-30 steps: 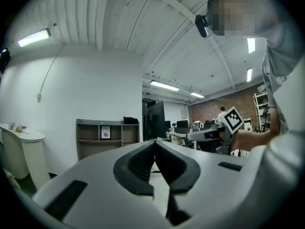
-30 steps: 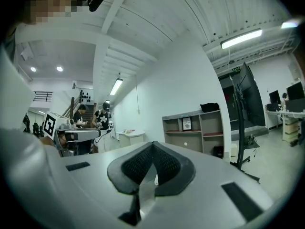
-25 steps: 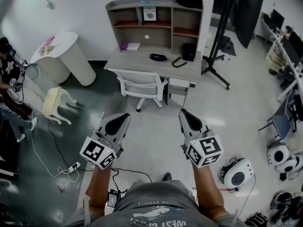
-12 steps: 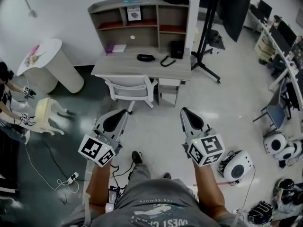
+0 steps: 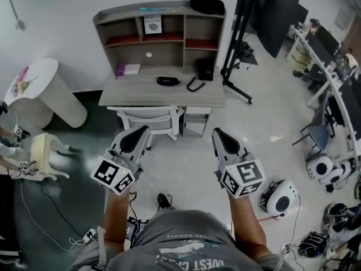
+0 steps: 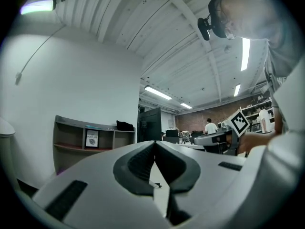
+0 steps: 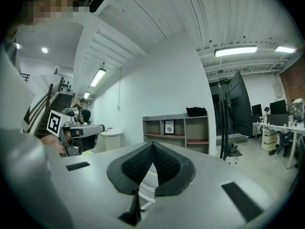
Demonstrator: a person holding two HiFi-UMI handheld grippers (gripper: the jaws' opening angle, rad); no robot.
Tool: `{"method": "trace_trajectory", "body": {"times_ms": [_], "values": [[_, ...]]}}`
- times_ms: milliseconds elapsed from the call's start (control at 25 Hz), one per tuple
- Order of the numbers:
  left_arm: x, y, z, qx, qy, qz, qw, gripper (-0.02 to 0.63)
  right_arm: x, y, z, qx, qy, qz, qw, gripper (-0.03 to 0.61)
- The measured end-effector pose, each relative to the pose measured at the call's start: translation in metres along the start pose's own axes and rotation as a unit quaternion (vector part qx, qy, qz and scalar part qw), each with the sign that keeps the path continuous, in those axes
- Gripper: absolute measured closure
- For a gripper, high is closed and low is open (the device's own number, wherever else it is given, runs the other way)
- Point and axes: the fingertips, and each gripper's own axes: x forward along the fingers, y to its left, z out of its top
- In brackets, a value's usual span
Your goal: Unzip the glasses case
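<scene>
A dark glasses case (image 5: 168, 81) lies on the grey desk (image 5: 141, 95) ahead, seen small in the head view. My left gripper (image 5: 140, 131) is held level in front of me, short of the desk, its jaws shut with nothing between them. My right gripper (image 5: 217, 134) is held level beside it, also shut and empty. In the left gripper view the left gripper (image 6: 155, 144) points toward the shelf unit (image 6: 86, 140). In the right gripper view the right gripper (image 7: 152, 146) points toward the same shelves (image 7: 176, 130). The case is not visible in either gripper view.
A white office chair (image 5: 149, 120) is tucked under the desk. A black phone (image 5: 203, 69) and cable lie on the desk's right. A tripod stand (image 5: 234, 49) rises to the right, a round white table (image 5: 39, 92) to the left, and white robot units (image 5: 282, 196) sit on the floor.
The view has advanced toward the desk, which now sits lower and nearer in the head view. Both grippers have stayed shut and side by side.
</scene>
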Motion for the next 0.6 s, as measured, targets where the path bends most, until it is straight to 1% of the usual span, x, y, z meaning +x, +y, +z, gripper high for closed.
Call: {"method": "trace_trajectory", "body": {"times_ms": [280,600], "values": [[0.005,0.067,-0.003,-0.009,-0.005,-0.023,0.9997,0.615,0.056,0.02,0.006,-0.006,0.007,-0.023,1.0,0.569],[-0.001,0.123,-0.005,-0.02,-0.018,-0.031,0.9991,0.615,0.103,0.039,0.011,-0.018,0.013,-0.037,0.999,0.569]]}}
